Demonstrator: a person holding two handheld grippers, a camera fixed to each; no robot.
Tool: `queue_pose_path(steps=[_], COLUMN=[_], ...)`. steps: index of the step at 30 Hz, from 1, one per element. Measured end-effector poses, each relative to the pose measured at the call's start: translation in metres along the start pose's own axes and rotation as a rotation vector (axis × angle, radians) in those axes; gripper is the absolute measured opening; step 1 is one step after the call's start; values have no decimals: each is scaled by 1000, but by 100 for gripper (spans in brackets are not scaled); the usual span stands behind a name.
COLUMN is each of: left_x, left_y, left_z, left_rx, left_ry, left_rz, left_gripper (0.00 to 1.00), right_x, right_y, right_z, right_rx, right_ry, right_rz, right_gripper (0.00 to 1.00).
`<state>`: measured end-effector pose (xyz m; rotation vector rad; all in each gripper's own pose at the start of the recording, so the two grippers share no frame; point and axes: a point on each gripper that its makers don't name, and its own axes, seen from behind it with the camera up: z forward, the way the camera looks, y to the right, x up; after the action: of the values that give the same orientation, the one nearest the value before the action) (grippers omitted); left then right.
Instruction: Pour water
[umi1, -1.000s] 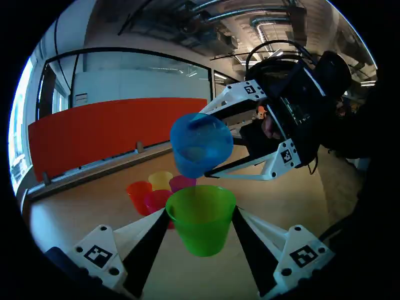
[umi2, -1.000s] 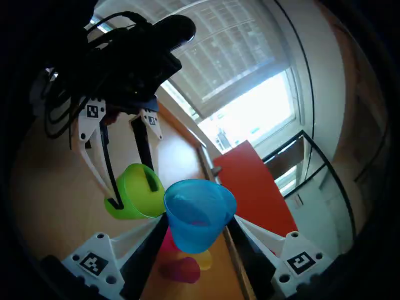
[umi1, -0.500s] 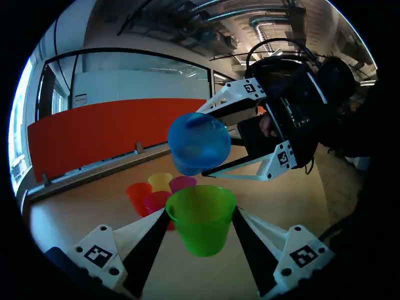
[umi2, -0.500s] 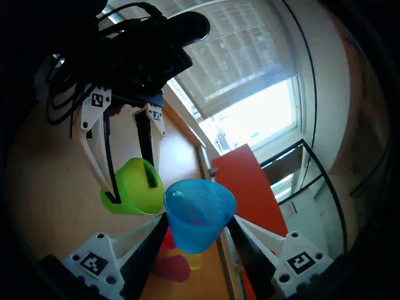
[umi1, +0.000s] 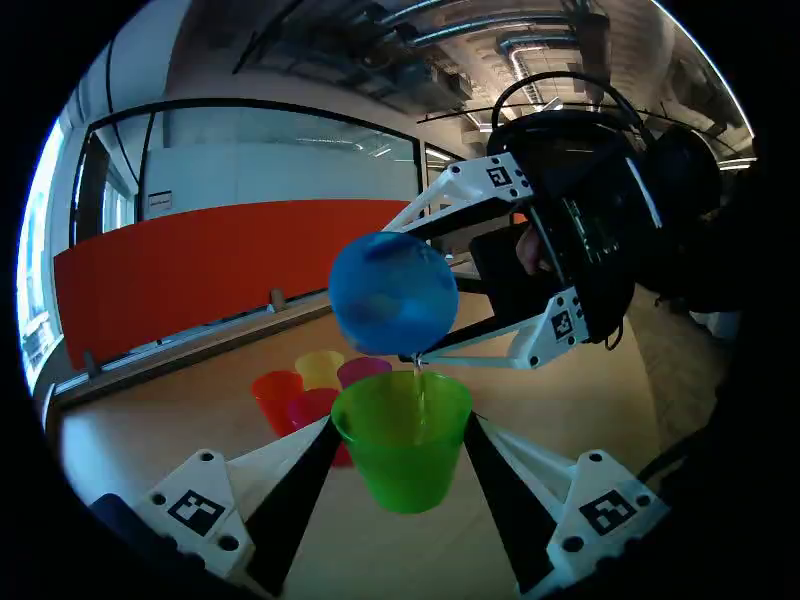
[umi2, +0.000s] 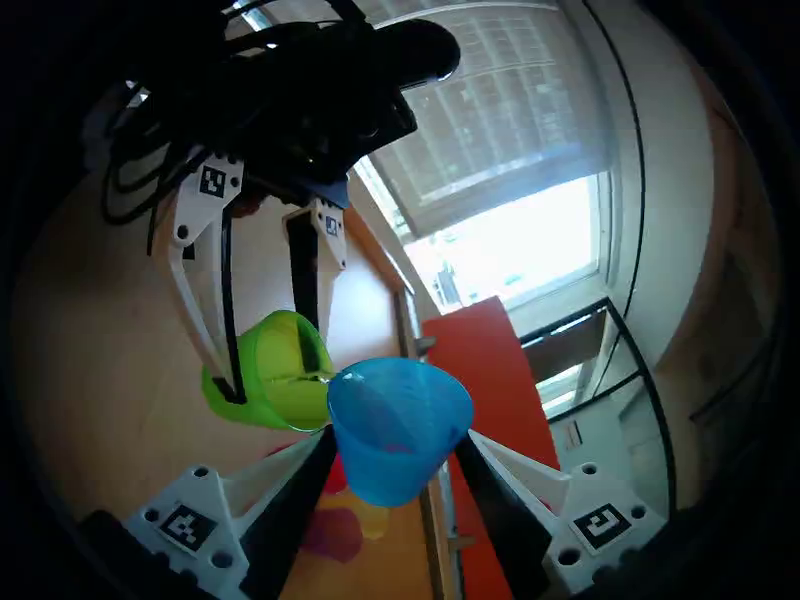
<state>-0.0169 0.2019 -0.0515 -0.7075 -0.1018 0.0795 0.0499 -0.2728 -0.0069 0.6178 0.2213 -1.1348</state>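
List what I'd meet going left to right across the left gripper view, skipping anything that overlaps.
Red cup → yellow cup → green cup → person's hand.

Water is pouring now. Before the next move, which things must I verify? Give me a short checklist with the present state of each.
1. Left gripper holds the green cup firmly: ok.
2. Right gripper holds the blue cup firmly: ok.
3. Blue cup's lip is above the green cup's mouth: ok.
4. Water stream falls inside the green cup: ok.
5. Water level in the green cup: cannot tell.
6. Spare cups stand away from the pour: ok.
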Motion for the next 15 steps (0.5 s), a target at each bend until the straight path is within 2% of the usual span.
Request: queue_pose_path(steps=[15], left_x=[0], left_y=[0], left_z=[2], left_rx=[-3], left_ry=[0], left_rz=[0], left_gripper=[87], right_x=[3], right_y=[3], right_z=[-2], right_rx=[-13], right_ry=[-6], right_rz=[-54], right_gripper=[87])
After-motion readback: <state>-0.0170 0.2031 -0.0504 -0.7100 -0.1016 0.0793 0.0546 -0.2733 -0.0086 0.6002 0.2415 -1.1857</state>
